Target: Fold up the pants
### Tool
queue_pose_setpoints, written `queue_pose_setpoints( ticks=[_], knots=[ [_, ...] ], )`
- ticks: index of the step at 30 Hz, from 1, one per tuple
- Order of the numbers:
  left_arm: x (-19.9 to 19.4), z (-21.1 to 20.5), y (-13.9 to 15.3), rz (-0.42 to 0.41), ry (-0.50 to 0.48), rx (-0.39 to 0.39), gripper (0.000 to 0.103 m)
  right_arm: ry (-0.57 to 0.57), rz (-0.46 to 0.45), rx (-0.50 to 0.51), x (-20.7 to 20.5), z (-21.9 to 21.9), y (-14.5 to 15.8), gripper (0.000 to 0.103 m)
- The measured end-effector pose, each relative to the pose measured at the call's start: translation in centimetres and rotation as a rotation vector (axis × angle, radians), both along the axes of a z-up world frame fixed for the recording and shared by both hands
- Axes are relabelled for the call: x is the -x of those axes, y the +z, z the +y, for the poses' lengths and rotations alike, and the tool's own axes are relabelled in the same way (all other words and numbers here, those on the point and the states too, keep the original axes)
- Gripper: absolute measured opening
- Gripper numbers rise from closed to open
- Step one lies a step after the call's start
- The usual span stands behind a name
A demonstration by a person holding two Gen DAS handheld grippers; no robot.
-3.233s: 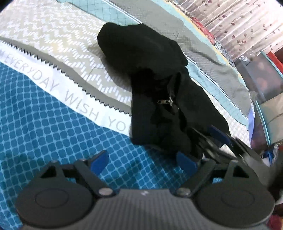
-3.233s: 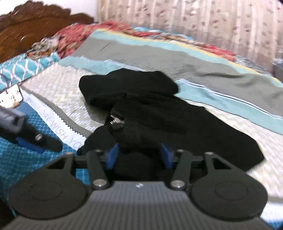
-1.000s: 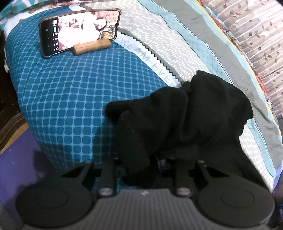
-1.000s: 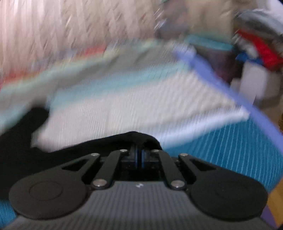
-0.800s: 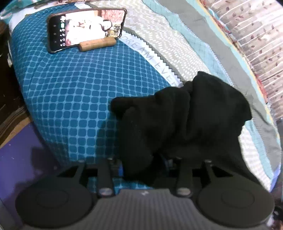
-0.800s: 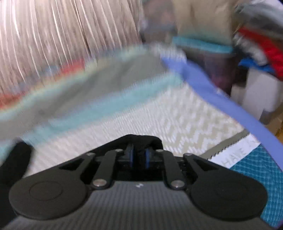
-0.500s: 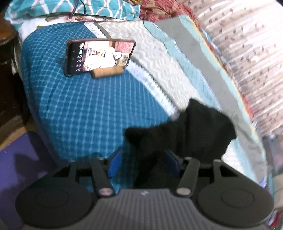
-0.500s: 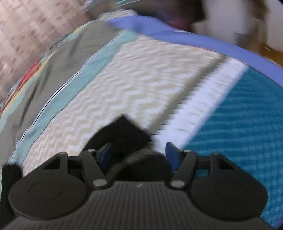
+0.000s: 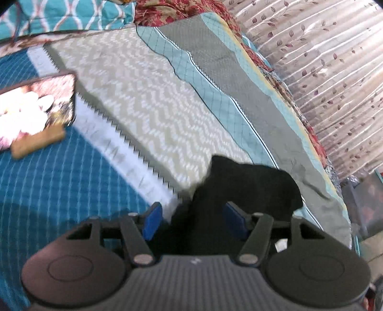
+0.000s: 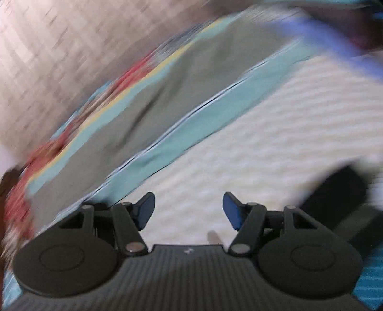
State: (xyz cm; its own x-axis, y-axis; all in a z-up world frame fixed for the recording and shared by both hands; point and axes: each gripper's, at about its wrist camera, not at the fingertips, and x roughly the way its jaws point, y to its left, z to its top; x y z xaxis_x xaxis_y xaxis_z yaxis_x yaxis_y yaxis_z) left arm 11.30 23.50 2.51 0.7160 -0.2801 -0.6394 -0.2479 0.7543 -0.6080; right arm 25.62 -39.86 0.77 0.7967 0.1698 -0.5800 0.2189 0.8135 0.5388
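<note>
The black pants (image 9: 249,184) lie bunched on the bed cover, right in front of my left gripper (image 9: 195,220). Its blue pads are spread apart, with black cloth lying between and beyond them but not pinched. In the right wrist view, which is blurred by motion, my right gripper (image 10: 189,210) is open and empty over the cream chevron part of the cover. A dark piece of the pants (image 10: 340,191) shows at the right edge, beside the right finger.
A phone (image 9: 36,107) leans on a wooden stand (image 9: 38,143) at the left on the blue checked part of the cover. Pillows lie at the head end (image 9: 179,9). A floral curtain (image 9: 335,71) hangs behind the bed. Clutter stands off the bed's right end.
Both grippers have opened and let go of the pants. The left view has swung up toward the head of the bed. The right gripper has swung off the cloth, which now lies to its right.
</note>
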Motion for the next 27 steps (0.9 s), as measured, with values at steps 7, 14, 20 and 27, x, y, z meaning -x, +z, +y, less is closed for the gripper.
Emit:
queue_pose_setpoints(
  ticks=[7,14,20,27],
  knots=[
    [-3.7,-0.2,-1.2,0.066,0.014,-0.040,0.059,0.185,0.034,-0.077,-13.8,11.4,-6.1,0.065],
    [-4.5,-6.5,-3.5,0.069,-0.202,-0.065,0.016,0.294,0.153,-0.209,-16.9,17.6,-8.0,0.013],
    [1.9,-14.0,0.4,-0.158,-0.474,-0.283,0.013,0.379,-0.205,-0.112,-8.6,13.4,3.4,0.012],
    [10.9,-19.5,0.6,-0.287,-0.832,-0.494,0.056,0.215,-0.233,0.246,8.5,2.8,5.7,0.067]
  ],
)
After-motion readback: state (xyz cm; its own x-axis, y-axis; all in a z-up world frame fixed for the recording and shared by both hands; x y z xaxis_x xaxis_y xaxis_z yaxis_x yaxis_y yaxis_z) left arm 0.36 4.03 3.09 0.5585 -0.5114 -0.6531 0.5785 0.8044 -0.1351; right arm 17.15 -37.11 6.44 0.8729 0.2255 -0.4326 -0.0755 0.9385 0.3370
